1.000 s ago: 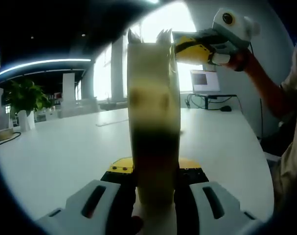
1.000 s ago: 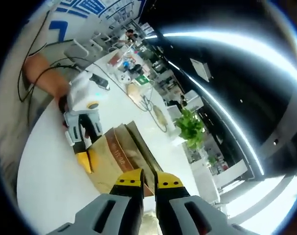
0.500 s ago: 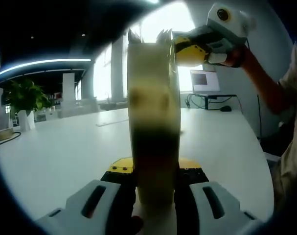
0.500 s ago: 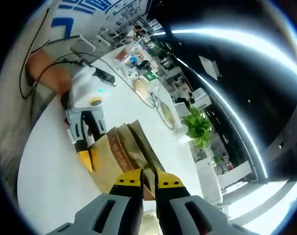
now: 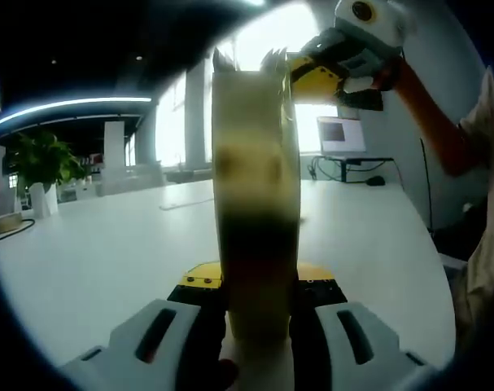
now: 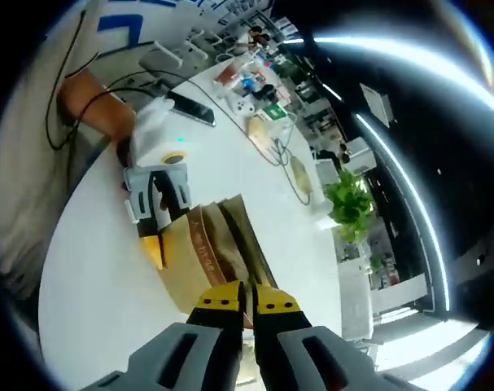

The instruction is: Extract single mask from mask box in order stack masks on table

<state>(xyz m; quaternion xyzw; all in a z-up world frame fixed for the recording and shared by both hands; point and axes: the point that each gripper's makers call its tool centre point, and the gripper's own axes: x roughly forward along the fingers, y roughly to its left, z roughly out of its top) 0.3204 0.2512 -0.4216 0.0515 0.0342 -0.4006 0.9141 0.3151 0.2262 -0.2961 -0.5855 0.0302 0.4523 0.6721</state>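
The left tongs (image 5: 259,297) stay clenched on the upright mask box (image 5: 255,195) above the desk (image 5: 108,252) while the right tongs (image 6: 245,300), pinched shut at its opening, have risen slightly, suggesting a mask is being drawn out.

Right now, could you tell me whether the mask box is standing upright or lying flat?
Upright: the mask box stands on edge, clamped low by the left hand-held gripper.

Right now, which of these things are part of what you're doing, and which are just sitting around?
Part of the job:
mask box
left gripper, clamping the box
right gripper, at the box's top edge
white table

Just lying about:
potted plant
phone
monitor
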